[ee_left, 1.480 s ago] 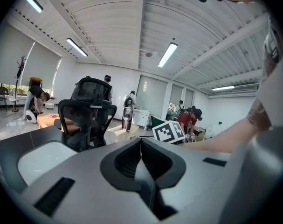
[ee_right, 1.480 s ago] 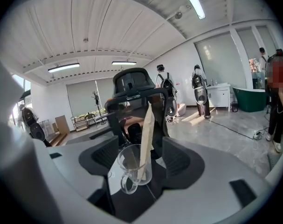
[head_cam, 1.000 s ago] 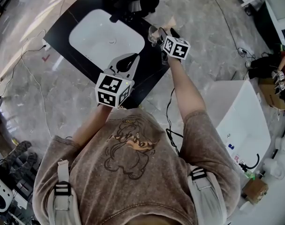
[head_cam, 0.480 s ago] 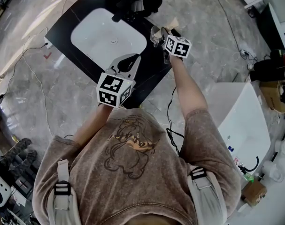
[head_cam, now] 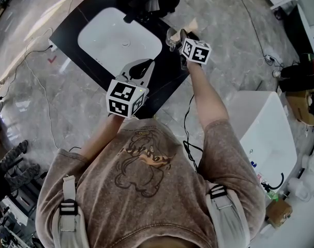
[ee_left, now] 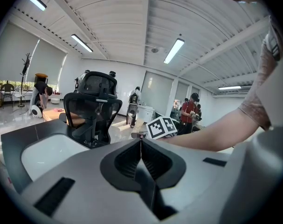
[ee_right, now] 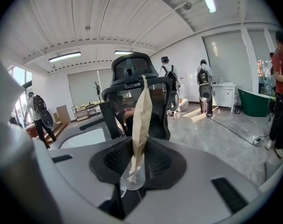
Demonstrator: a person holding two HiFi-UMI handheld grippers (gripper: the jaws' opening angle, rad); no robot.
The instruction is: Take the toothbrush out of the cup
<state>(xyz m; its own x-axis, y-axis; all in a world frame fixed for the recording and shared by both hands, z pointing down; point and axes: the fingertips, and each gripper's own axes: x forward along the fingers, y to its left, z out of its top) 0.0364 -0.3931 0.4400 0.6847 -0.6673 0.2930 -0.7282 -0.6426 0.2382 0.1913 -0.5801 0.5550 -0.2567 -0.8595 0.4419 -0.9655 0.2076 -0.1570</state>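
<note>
Paper-wrapped toothbrush (ee_right: 142, 107), between closing right tongs (ee_right: 140, 143)

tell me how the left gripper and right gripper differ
The left gripper has its jaws together on nothing; the right gripper has its jaws closing on a paper-wrapped toothbrush standing in a clear cup. In the head view the left gripper is over the counter's near edge, the right gripper farther off at its right side. Both share the grey two-jaw design.
</note>
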